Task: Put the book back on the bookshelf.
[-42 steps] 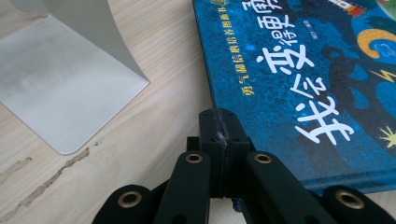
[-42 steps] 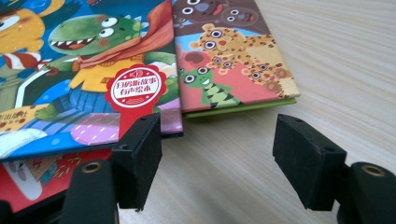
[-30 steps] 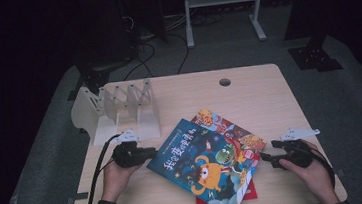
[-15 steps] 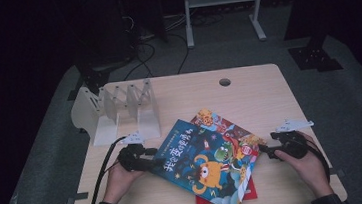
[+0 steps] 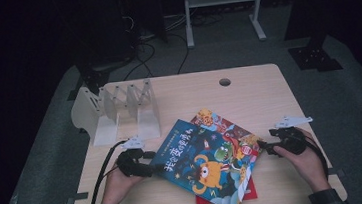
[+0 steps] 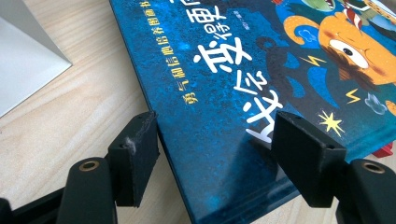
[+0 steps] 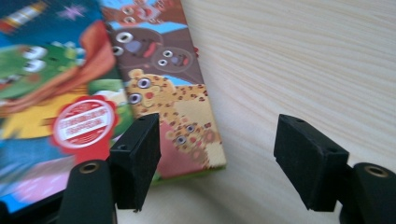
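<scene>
A blue picture book with an orange monster lies askew on top of a colourful animal book in the middle of the wooden table. My left gripper is at the blue book's left corner. In the left gripper view it stands open, and the blue cover runs between its jaws. My right gripper is at the books' right corner. In the right gripper view it stands open, with the leopard corner of the animal book by its left jaw.
A white slotted book rack stands at the table's back left; its base lies just left of the blue book. A cable hole sits near the far edge. Bare wood stretches to the right of the books.
Both hands have moved inward. The left gripper slid right onto the blue book's left corner, and the right gripper moved left to the books' right corner. The books have not shifted.
</scene>
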The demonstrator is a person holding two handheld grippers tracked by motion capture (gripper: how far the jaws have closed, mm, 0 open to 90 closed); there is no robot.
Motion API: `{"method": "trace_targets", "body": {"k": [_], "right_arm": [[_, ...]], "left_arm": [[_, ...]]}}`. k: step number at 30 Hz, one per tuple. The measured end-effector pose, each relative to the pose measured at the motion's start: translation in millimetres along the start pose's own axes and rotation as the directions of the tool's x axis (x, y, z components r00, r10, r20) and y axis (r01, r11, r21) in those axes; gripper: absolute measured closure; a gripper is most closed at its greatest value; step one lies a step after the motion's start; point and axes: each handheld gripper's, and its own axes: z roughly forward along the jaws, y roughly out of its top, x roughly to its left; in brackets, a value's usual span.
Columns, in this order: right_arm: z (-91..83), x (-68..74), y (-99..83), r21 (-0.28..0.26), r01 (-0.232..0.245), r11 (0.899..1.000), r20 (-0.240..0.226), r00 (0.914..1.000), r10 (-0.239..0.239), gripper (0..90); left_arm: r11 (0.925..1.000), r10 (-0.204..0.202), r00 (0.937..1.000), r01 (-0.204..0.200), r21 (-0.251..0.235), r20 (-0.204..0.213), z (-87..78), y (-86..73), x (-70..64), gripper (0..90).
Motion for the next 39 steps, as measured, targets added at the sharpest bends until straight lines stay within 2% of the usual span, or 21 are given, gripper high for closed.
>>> {"method": "trace_targets", "body": {"k": [4, 8, 14, 19, 26, 31, 33, 34, 39], "right_arm": [[-5.6, 4.5, -3.5, 0.000, 0.020, 1.000, -0.008, 0.9998, -0.020, 29.0], [-0.7, 8.2, -4.7, 0.010, 0.037, 0.999, -0.022, 0.9991, -0.037, 28.5], [4.3, 4.7, -2.1, 0.006, 0.029, 1.000, -0.015, 0.9995, -0.028, 28.5], [13.4, 0.5, 4.1, -0.005, 0.018, 1.000, -0.014, 0.9997, -0.018, 29.4], [24.5, -3.1, 13.0, 0.013, 0.022, 1.000, 0.002, 0.9998, -0.022, 30.3], [34.6, -6.6, 20.6, 0.010, 0.005, 1.000, 0.012, 0.9999, -0.005, 31.5], [37.8, -8.3, 23.3, 0.017, 0.001, 1.000, 0.012, 0.9999, -0.002, 29.9], [38.3, -9.6, 26.1, 0.027, -0.004, 1.000, 0.014, 0.9999, 0.004, 28.1], [29.4, -6.3, 28.3, -0.005, -0.021, 1.000, -0.001, 0.9998, 0.021, 28.3]], "left_arm": [[1.0000, 0.000, 1.0000, 0.000, 0.001, 0.000, 0.1, 0.0, -0.1, 31.4], [1.0000, -0.001, 1.0000, 0.001, 0.003, 0.003, 0.5, -0.2, -0.4, 29.8], [0.9999, -0.013, 0.9995, 0.013, 0.000, 0.028, 2.2, -1.6, 1.0, 27.1], [0.9999, -0.003, 0.9996, 0.002, 0.010, 0.028, 3.8, -1.6, -1.4, 21.0], [0.9997, 0.008, 0.9997, -0.009, 0.024, 0.022, 0.9, -5.1, -10.8, 18.8], [0.9991, 0.021, 0.9995, -0.022, 0.036, 0.024, -3.2, -9.5, -20.3, 18.9], [0.9995, 0.019, 0.9995, -0.020, 0.026, 0.024, -3.6, -11.5, -22.4, 18.7], [0.9995, 0.018, 0.9995, -0.019, 0.027, 0.026, -3.6, -12.0, -22.4, 17.6], [0.9996, 0.014, 0.9999, -0.014, 0.026, 0.006, -5.3, -10.5, -21.7, 11.7]]}}
